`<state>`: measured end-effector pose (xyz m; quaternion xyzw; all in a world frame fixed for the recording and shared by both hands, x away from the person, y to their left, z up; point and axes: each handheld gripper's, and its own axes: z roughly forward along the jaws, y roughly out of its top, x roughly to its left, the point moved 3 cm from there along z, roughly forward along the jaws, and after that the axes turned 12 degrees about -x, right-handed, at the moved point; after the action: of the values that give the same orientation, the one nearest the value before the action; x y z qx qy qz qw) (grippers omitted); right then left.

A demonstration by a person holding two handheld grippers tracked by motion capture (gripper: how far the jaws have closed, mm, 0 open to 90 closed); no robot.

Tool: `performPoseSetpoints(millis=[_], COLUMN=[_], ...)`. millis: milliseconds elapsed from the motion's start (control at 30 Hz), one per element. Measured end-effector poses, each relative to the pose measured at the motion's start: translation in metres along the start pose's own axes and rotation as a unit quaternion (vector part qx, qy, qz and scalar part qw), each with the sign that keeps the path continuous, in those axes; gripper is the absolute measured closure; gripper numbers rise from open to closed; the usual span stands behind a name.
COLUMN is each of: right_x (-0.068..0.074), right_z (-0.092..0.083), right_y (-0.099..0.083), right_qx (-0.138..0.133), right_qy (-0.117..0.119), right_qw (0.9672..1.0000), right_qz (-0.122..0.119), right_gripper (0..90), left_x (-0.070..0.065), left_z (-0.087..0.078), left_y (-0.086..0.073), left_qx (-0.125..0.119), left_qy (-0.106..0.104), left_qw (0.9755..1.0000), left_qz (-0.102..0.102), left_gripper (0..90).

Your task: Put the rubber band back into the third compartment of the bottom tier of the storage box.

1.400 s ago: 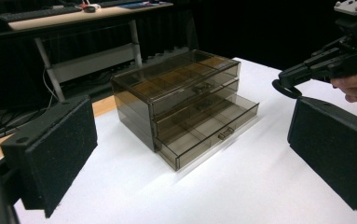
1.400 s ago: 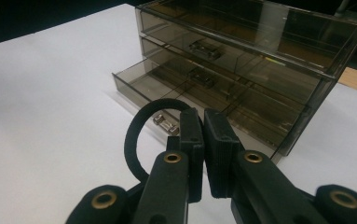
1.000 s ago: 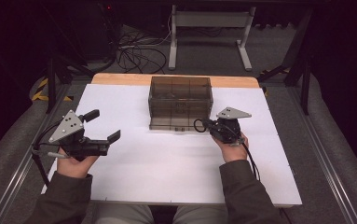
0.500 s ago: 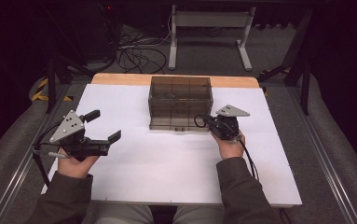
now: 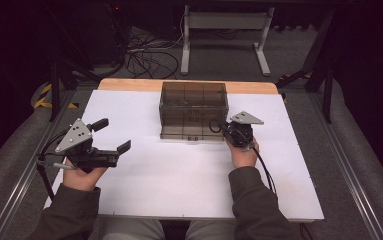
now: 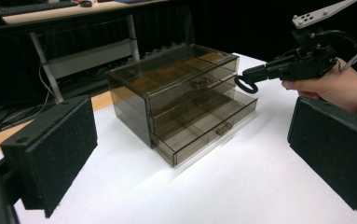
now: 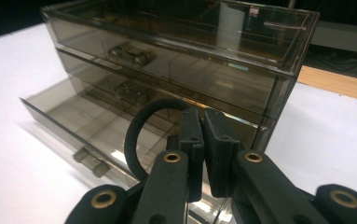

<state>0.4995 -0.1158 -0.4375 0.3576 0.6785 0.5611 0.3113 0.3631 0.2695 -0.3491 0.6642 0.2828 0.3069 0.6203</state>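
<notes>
Though pinched, round black hair tie [image 7: 141,135].

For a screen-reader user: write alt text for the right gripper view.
The right gripper, jaws shut on a black hair tie, points at a smoky clear three-drawer organizer on a white table. The bottom drawer is pulled open; the two above are closed.

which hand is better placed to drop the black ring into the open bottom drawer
Right. The right gripper is shut on the black ring, close above the open bottom drawer. The left gripper is open, holding nothing, well off to the side.
</notes>
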Motion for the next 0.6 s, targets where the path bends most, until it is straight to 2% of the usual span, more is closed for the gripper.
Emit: performPoseSetpoints(millis=[100,200,600], right_x=[0.001,0.002,0.001], right_z=[0.004,0.007,0.017], right_y=[-0.005,-0.007,-0.017], right_qx=[0.006,0.006,0.003], right_qy=[-0.012,-0.017,-0.033], right_qw=[0.9998,0.9997,0.9994], right_qz=[-0.013,-0.015,-0.012], right_gripper=[86.8,86.7,86.7], left_x=[0.0,0.0,0.0], left_z=[0.0,0.0,0.0], left_y=[0.0,0.0,-0.002], left_qx=[-0.001,-0.002,0.001], left_qy=[0.003,0.003,0.002], left_qw=[1.0,1.0,1.0], left_qz=[0.003,0.002,0.001], left_gripper=[2.0,1.9,2.0])
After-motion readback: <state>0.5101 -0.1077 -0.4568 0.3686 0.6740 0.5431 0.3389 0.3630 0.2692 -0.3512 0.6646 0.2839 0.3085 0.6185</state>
